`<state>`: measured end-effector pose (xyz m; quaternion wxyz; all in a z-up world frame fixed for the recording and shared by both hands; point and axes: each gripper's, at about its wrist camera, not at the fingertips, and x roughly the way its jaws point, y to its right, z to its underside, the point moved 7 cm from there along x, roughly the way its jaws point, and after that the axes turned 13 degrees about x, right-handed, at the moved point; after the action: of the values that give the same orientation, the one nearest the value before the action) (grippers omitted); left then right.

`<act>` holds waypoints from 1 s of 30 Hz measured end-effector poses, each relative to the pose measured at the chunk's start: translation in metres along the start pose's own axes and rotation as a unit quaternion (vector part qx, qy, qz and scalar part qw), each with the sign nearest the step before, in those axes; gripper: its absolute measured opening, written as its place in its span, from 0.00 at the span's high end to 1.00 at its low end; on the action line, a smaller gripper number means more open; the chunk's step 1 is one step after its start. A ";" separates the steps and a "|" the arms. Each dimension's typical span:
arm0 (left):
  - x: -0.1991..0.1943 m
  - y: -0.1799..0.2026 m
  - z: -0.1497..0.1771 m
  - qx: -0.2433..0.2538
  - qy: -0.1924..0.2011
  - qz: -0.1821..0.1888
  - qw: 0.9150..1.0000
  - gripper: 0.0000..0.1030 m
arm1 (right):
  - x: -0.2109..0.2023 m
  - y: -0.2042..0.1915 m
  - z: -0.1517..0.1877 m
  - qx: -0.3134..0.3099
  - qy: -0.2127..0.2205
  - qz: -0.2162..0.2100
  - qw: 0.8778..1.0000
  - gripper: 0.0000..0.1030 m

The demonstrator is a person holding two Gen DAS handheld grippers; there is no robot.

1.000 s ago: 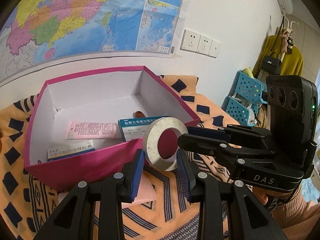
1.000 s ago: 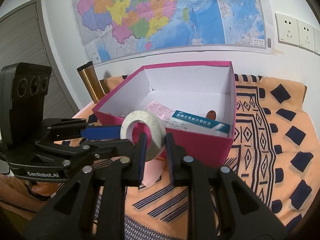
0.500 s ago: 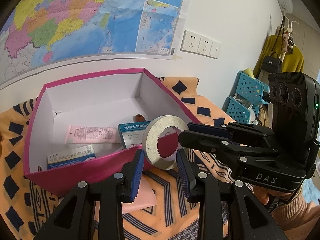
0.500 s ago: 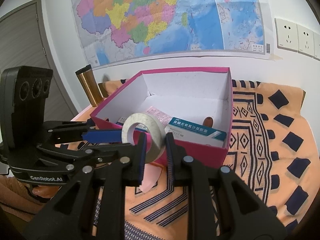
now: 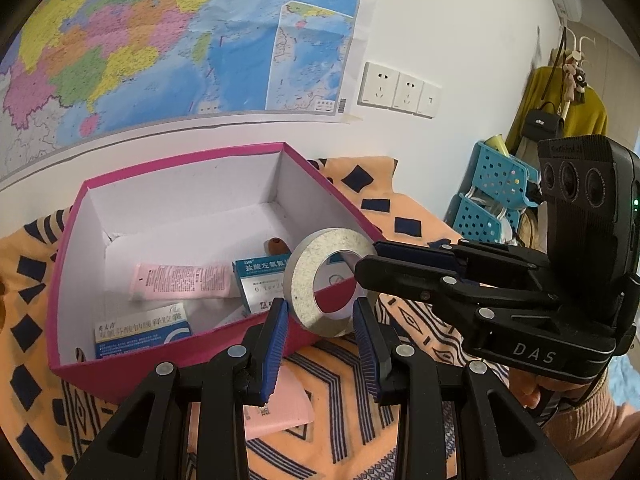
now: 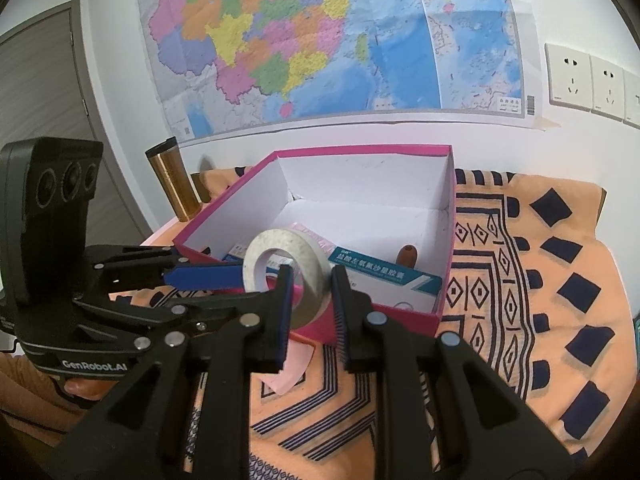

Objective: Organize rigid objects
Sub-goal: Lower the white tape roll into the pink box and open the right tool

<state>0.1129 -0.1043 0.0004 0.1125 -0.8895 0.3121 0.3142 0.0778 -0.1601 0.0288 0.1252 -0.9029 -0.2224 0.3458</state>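
From the left wrist view, the tape roll (image 5: 330,282) sits at the centre of the frame, held up on edge over the near wall of the pink box (image 5: 180,354). The right claw (image 5: 366,264) comes in from the right and is clamped on the roll's far rim. The left claw (image 5: 320,344) at the bottom of the frame stands apart, its blue pads either side of the roll's lower edge; I cannot tell whether they touch it. The grip is on a thin rim, so I'd judge the roll could swivel or slip out and land on the orange patterned cloth (image 5: 332,396) outside the box. Inside, the pink tube (image 5: 180,286) and two medicine cartons (image 5: 142,330) fill the lower part; open floor lies toward the back wall.

From the right wrist view, the roll (image 6: 288,272) is at centre, pinched between the right claw's (image 6: 310,308) pads, above the box's (image 6: 400,312) near rim. That rim is the edge to clear; a low release could catch it. The gold flask (image 6: 174,184) stands well apart at left.
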 end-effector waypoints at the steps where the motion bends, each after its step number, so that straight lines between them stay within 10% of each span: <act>1: 0.000 0.000 0.000 0.000 0.000 0.000 1.000 0.68 | 0.000 0.000 0.000 0.000 0.000 0.000 1.000 0.79; 30: 0.013 -0.010 -0.013 -0.010 -0.003 0.011 1.000 0.68 | 0.009 0.010 -0.019 -0.001 0.008 0.005 1.000 0.79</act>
<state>0.1332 -0.1079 0.0029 0.1014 -0.8860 0.3185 0.3212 0.1001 -0.1655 0.0341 0.1243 -0.9068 -0.2174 0.3392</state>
